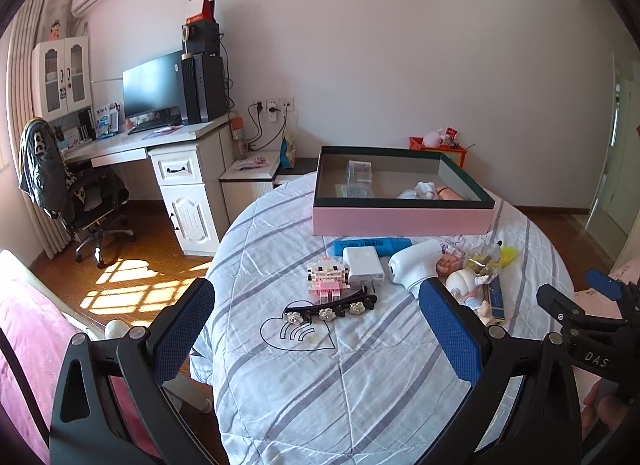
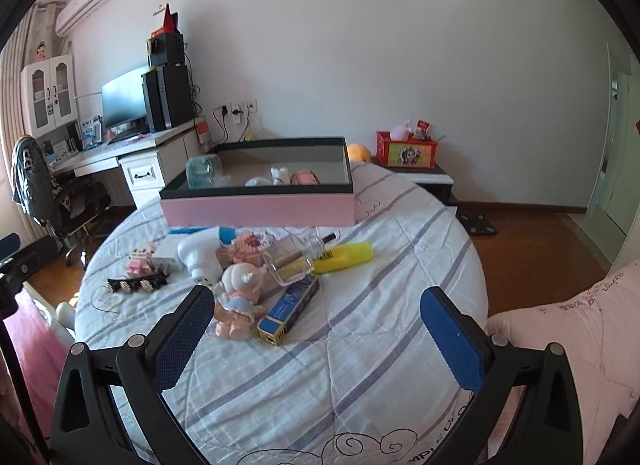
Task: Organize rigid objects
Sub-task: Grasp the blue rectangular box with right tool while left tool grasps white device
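Note:
A pink box [image 1: 400, 219] [image 2: 260, 211] with a dark rim sits at the far side of the bed and holds a clear case and small figures. In front of it lie a block figure [image 1: 328, 277] [image 2: 140, 259], a white charger [image 1: 364, 265], a blue marker [image 1: 376, 245], a white thermometer gun [image 1: 412, 265] [image 2: 198, 255], a black hair clip [image 1: 330, 309] [image 2: 136, 285], a glass bottle [image 2: 294, 261], a yellow marker [image 2: 346, 255], a doll [image 2: 238, 297] and a blue pen box [image 2: 290, 311]. My left gripper [image 1: 316, 329] is open above the hair clip. My right gripper [image 2: 316, 333] is open near the doll.
The bed has a striped white quilt [image 1: 340, 385] [image 2: 360, 365]. A desk with a monitor [image 1: 154, 85] and an office chair [image 1: 80, 193] stand to the left. A pink pillow [image 2: 580, 345] lies at the right. A red box [image 2: 406, 151] sits on a nightstand.

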A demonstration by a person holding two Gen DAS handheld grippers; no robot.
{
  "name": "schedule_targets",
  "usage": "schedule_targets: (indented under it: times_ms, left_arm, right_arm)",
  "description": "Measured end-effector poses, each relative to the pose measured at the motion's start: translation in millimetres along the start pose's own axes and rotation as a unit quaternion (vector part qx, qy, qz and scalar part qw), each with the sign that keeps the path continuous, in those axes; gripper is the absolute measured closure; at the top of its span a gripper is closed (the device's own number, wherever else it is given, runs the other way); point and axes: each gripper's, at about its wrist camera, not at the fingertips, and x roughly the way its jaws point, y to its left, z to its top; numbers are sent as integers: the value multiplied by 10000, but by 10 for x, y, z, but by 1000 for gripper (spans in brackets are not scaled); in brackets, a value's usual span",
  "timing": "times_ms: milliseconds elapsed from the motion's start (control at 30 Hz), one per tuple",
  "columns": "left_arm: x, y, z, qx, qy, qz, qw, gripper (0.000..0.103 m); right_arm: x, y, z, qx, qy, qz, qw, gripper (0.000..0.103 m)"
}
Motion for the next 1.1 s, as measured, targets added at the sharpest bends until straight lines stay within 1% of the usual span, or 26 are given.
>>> schedule_targets:
  times_ms: [100, 233, 333, 400, 467, 500, 533, 567, 600, 633, 667, 700, 733, 800, 867, 1000, 1100]
  left_arm:
    - [137, -27, -28, 57, 125, 5, 9999, 0]
    - [278, -23, -69, 122, 276, 26, 9995, 0]
    - [375, 15, -87, 85, 370, 61, 9993, 0]
    - [458, 46, -100, 27, 479, 89, 9988, 0]
    - [535, 78, -120, -31, 582, 99, 9983, 0]
    - [574, 91, -126, -67, 628, 96, 9980, 0]
    - [614, 106, -134, -105, 682, 85, 9976, 0]
    - [651, 111, -141, -135, 735, 72, 9972, 0]
    - [687, 112, -147, -159, 773, 51, 9969, 0]
    - [723, 100, -150, -177, 810, 33, 9966, 0]
    - [756, 95, -154, -193, 853, 15, 9962, 0]
    - [788, 86, -155, -215, 888, -17, 9958, 0]
    - [823, 72, -154, -232, 913, -51, 9955, 0]
    - [880, 19, -131, -241, 925, -108, 9954, 0]
    - [927, -79, -95, -189, 907, -252, 9954, 0]
    - [1039, -366, 14, -41, 902, -527, 9945, 0]
    - [1155, -578, 94, 32, 974, -586, 9935, 0]
  right_arm:
    - [289, -39, -74, 120, 343, 17, 9993, 0]
    - [622, -55, -94, 244, 701, 52, 9972, 0]
    - [769, -37, -77, 268, 849, 169, 9959, 0]
    - [847, -17, -57, 123, 948, 85, 9954, 1]
    - [946, -40, -67, 29, 1117, 45, 9937, 9]
    - [969, -73, -75, 59, 1159, 111, 9932, 9]
    - [950, -97, -76, 42, 1108, 168, 9937, 14]
    - [927, -102, -72, -27, 1046, 213, 9943, 31]
    - [901, -119, -73, -87, 999, 283, 9946, 41]
    - [890, -144, -74, -111, 991, 330, 9945, 58]
    - [882, -177, -77, -143, 996, 370, 9942, 71]
    - [871, -218, -84, -188, 994, 384, 9941, 78]
    - [869, -265, -91, -189, 994, 372, 9942, 82]
    - [835, -364, -100, -82, 958, 475, 9942, 82]
    - [836, -415, -95, -70, 907, 396, 9951, 82]
    - [867, -467, -80, -32, 869, 440, 9952, 82]
    - [900, -499, -61, -23, 852, 474, 9952, 82]
